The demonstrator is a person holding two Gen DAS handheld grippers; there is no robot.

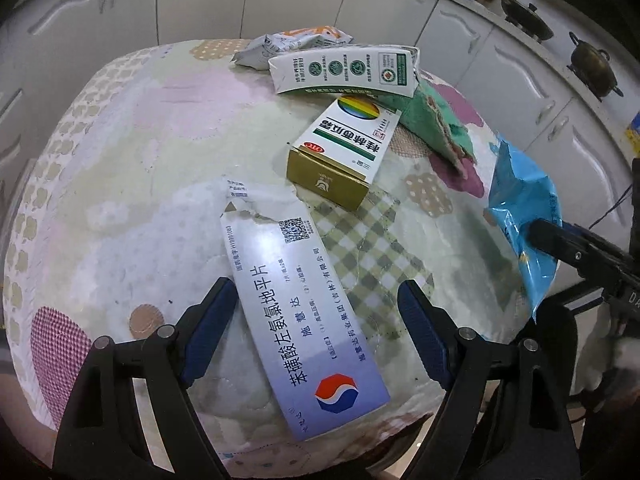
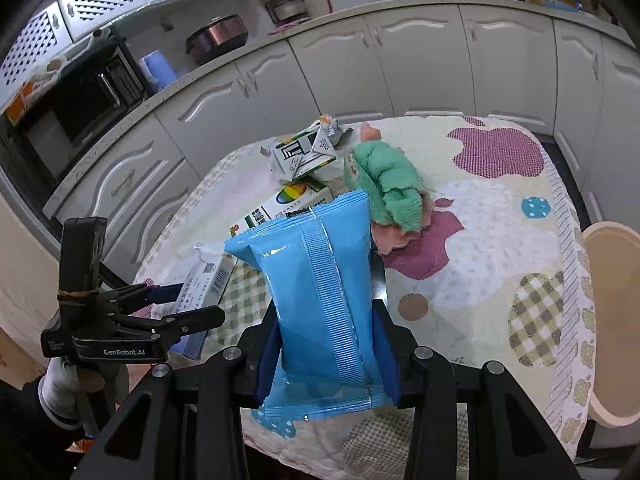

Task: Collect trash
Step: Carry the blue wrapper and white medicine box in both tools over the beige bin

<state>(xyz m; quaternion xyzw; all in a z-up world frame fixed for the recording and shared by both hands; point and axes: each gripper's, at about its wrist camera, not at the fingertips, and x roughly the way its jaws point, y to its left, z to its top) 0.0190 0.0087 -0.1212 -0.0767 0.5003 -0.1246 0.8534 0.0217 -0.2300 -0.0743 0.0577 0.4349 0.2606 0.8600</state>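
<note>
A flat white-and-blue medicine box [image 1: 296, 312] lies on the patchwork tablecloth [image 1: 120, 140] between the fingers of my left gripper [image 1: 316, 285]. The left pad sits at the box's edge and the right pad stands clear of it, so the gripper is open. It also shows at the left in the right wrist view, as left gripper [image 2: 192, 304]. My right gripper [image 2: 326, 320] is shut on a blue plastic wrapper [image 2: 324, 300], which it holds up above the table's near edge. In the left wrist view the wrapper [image 1: 520, 208] hangs at the right.
Farther back on the table lie a gold-and-white medicine box [image 1: 340, 152], a flattened white carton [image 1: 344, 70], a crumpled wrapper [image 1: 296, 46] and a green cloth [image 2: 384, 188]. White kitchen cabinets [image 2: 420, 64] run behind. A beige round seat [image 2: 612, 320] stands by the table's right edge.
</note>
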